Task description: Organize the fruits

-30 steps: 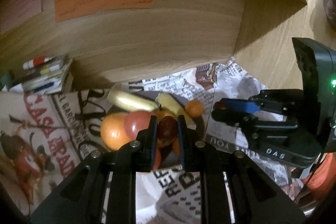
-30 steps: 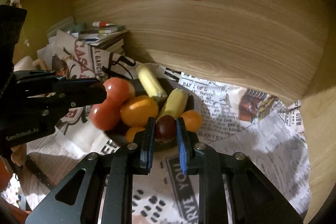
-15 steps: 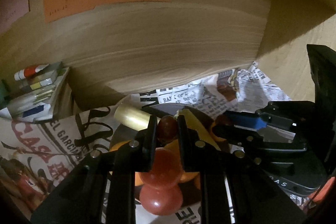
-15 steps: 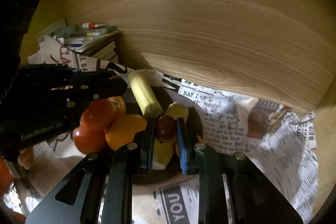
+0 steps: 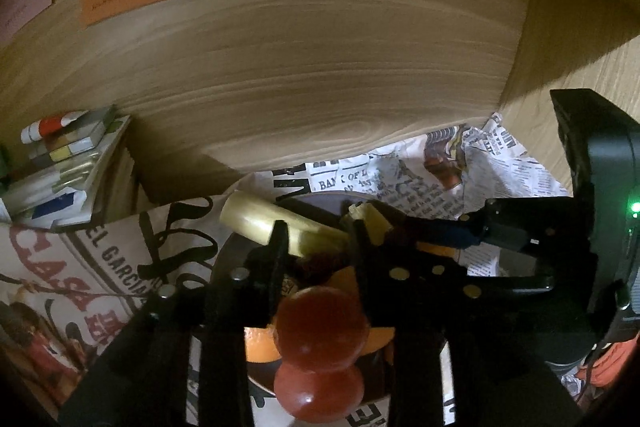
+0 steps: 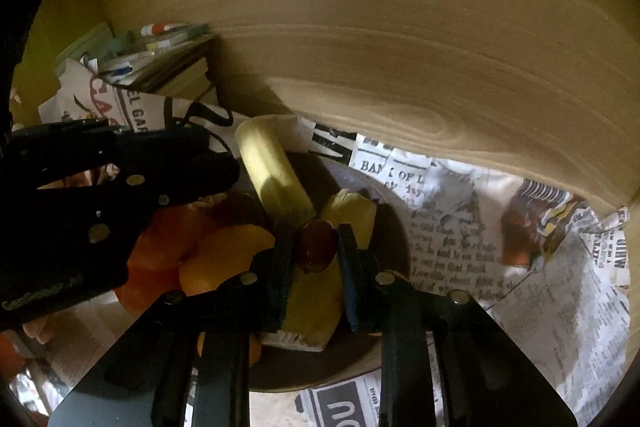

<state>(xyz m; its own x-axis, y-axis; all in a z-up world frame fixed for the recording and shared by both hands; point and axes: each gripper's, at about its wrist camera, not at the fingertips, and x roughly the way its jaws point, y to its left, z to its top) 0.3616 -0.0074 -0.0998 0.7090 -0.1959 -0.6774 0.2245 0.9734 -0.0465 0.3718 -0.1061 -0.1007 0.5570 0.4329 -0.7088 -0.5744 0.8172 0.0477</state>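
A dark plate point(image 6: 384, 235) holds two yellow banana pieces point(image 6: 276, 171), oranges point(image 6: 224, 259) and red apples point(image 5: 320, 335). My right gripper point(image 6: 316, 247) is shut on a small dark red fruit point(image 6: 318, 241) just over the plate, above a banana piece point(image 6: 316, 311). My left gripper point(image 5: 318, 239) hangs over the plate with its jaws parted. A dark fruit point(image 5: 316, 261) lies in shadow between and below its fingers; whether they still touch it does not show. The red apples sit right under it. In the left wrist view the right gripper point(image 5: 420, 227) reaches in from the right.
Newspaper point(image 6: 460, 227) covers the shelf floor under the plate. A wooden back wall point(image 5: 320, 75) with orange and pink notes stands close behind. A stack of books point(image 5: 60, 163) lies at the left. A wooden side wall point(image 5: 580, 7) closes the right.
Both grippers have moved forward and down over the plate. The left jaws have widened, and the dark fruit they held has dropped lower between them. The right still holds its fruit.
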